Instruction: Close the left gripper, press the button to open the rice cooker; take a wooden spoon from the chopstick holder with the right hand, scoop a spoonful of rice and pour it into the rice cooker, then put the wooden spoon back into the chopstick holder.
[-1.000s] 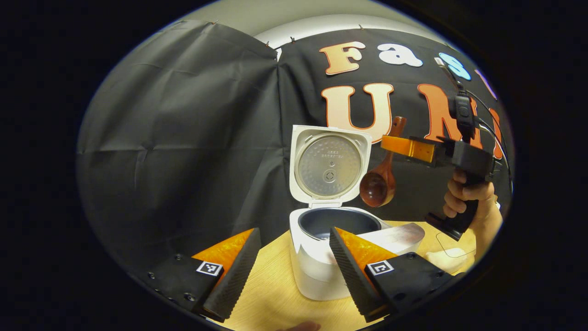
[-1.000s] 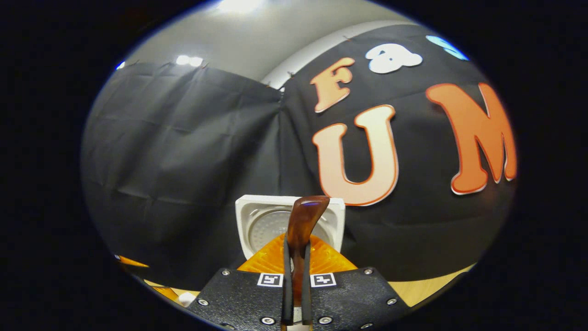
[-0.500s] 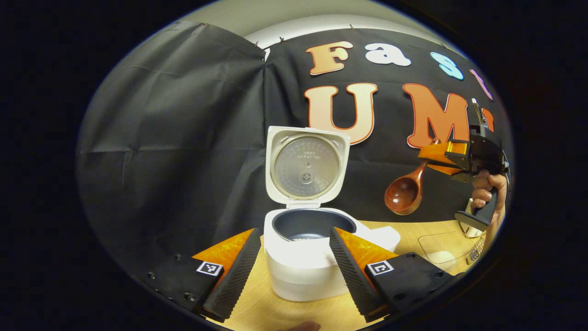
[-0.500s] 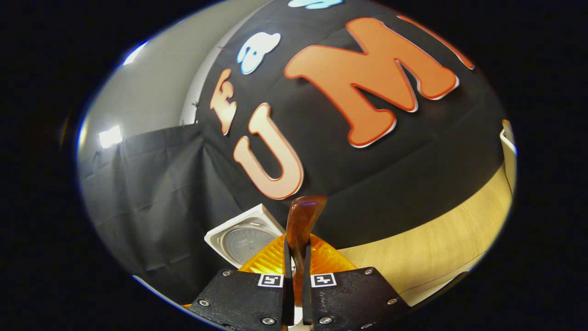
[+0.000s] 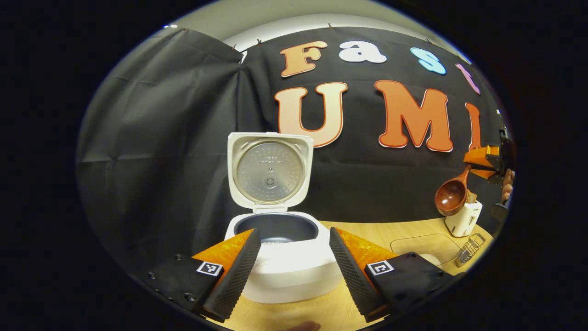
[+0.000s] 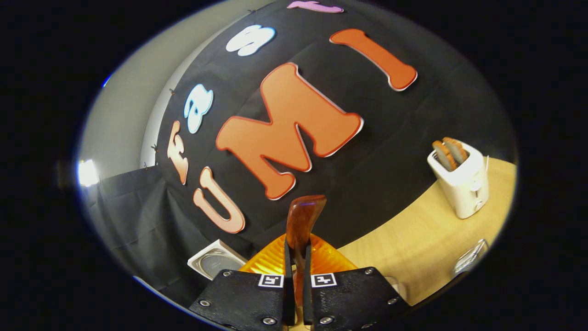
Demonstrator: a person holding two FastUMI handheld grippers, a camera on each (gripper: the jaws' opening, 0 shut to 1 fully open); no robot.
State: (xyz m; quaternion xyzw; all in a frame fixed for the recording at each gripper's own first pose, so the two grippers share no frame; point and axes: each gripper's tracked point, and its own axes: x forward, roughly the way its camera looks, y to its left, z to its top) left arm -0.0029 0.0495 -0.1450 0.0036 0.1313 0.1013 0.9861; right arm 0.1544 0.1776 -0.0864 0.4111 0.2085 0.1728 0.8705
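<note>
We see the rice cooker w/ lid up, white body, dark inner pot, sitting on the wooden table btwn our left gripper's spread-apart fingers. The right gripper is clamped on the glossy reddish-brown wooden spoon, held in the air above the table near a white toaster.

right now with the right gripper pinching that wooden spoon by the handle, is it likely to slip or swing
The wooden spoon looks rigid, so probably no flex. Its glossy finish suggests it could slide in the right gripper, which grips the narrow handle. The bowl hangs well below the grip, so it may pivot if jolted.
</note>
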